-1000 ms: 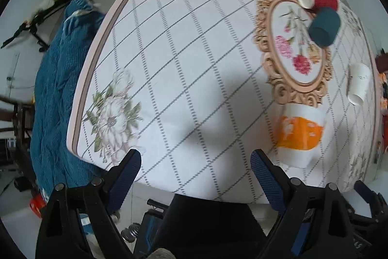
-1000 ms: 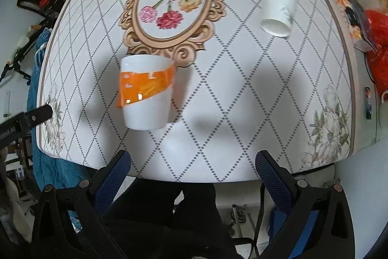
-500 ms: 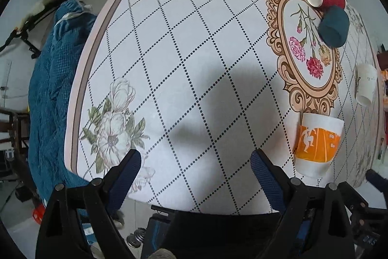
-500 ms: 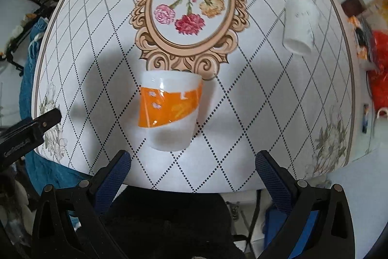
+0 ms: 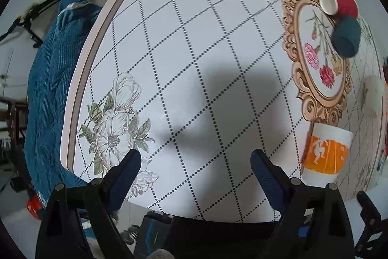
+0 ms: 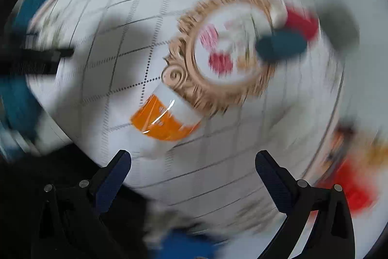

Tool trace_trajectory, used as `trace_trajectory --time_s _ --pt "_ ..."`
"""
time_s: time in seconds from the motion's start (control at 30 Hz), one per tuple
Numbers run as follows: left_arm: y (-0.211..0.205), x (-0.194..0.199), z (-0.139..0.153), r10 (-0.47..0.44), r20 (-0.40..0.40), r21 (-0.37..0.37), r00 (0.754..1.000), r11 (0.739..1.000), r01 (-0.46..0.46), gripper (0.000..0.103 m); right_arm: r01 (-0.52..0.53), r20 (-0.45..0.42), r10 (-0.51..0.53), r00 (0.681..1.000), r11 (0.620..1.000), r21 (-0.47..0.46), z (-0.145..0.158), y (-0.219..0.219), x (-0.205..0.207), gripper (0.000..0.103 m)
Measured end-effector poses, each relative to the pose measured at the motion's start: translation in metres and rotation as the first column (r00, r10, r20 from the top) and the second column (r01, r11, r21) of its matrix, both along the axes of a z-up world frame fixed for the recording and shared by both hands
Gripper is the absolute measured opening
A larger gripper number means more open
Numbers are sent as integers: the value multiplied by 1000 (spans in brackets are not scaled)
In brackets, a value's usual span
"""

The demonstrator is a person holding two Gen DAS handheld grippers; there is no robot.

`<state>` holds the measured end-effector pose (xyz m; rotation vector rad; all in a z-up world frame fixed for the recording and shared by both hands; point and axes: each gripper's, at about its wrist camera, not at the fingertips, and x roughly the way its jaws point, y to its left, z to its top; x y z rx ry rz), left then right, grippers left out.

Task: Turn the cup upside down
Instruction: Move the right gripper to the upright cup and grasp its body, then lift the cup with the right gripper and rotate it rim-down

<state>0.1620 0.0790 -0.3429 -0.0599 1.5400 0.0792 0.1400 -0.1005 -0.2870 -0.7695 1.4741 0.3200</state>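
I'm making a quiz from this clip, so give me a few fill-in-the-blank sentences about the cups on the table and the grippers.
1. The white cup nearest the left hand-held gripper has a band of the colour ____.
2. The red cup lies on its side, touching a cup of the colour dark ____.
3. Both the left and the right hand-held gripper hold ____.
4. The right wrist view is ____ by motion.

Missing words: orange; teal; nothing; blurred

A white paper cup with an orange band stands on the diamond-patterned tablecloth, near its front edge, just before the ornate oval floral medallion. On the medallion's far side, a red paper cup and a dark teal cup lie touching.
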Motion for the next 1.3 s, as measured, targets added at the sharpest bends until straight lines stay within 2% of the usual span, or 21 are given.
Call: trace_trajectory --time_s 0.03,0.07,0.1,0.13,0.17,0.2,0.23,0.27,0.37,0.4,0.43,0.47,0.6,0.7,0.73,0.9,1.1,1.2,1.3 --pt "1 0 -2 7 -3 2 1000 1000 -7 92 -127 8 127 992 991 -43 -1 9 -5 103" --pt "2 0 -5 14 -8 3 1000 1000 -14 92 -313 21 317 948 943 -114 -5 20 -15 103" --pt "3 0 -7 22 -13 3 1000 1000 -22 92 -424 26 434 900 890 -167 -9 26 -22 103" --pt "3 -1 -10 29 -18 2 999 1000 -29 92 -576 12 596 803 782 -240 -16 32 -36 103" --pt "4 0 -11 33 -21 1 999 999 -33 92 -653 -8 678 735 705 -277 -21 35 -44 103" --pt "4 0 -13 38 -23 3 999 999 -38 93 -761 -57 789 612 567 -316 -30 37 -58 103" --pt "5 -1 -14 41 -23 4 999 999 -41 93 -820 -100 848 521 464 -334 -37 36 -67 103" --pt "6 0 -16 45 -22 7 999 999 -44 93 -884 -165 906 390 318 -343 -47 33 -79 103" --pt "8 1 -19 54 -15 25 998 998 -53 93 -949 -285 950 125 31 -314 -65 23 -101 103" --pt "9 1 -19 56 -13 29 998 998 -56 93 -950 -328 945 21 -83 -300 -71 16 -107 103" --pt "10 1 -20 59 -10 33 998 998 -59 93 -942 -353 934 -55 -166 -293 -77 10 -111 103" --pt "11 1 -21 62 -9 37 998 997 -61 93 -920 -389 908 -156 -277 -276 -83 2 -114 103" --pt "11 0 -27 72 -11 37 997 997 -72 93 -847 -456 818 -349 -484 -220 -97 -15 -114 103" --pt "7 -1 -32 73 -16 37 997 997 -72 93 -791 -483 754 -446 -584 -181 -109 -22 -116 103" --pt "6 -2 -34 72 -20 35 997 997 -71 93 -775 -493 733 -470 -609 -167 -113 -23 -114 103" --pt "2 -4 -43 62 -33 35 998 998 -61 93 -722 -505 672 -541 -680 -132 -129 -29 -111 103" --pt "1 -5 -51 54 -46 39 997 998 -52 93 -687 -523 627 -577 -719 -104 -143 -35 -99 103" --pt "2 -3 -52 60 -47 39 997 998 -59 93 -685 -523 620 -585 -723 -89 -147 -36 -92 100" --pt "0 -2 -51 63 -47 41 997 997 -61 93 -694 -518 629 -579 -714 -92 -152 -33 -93 98"
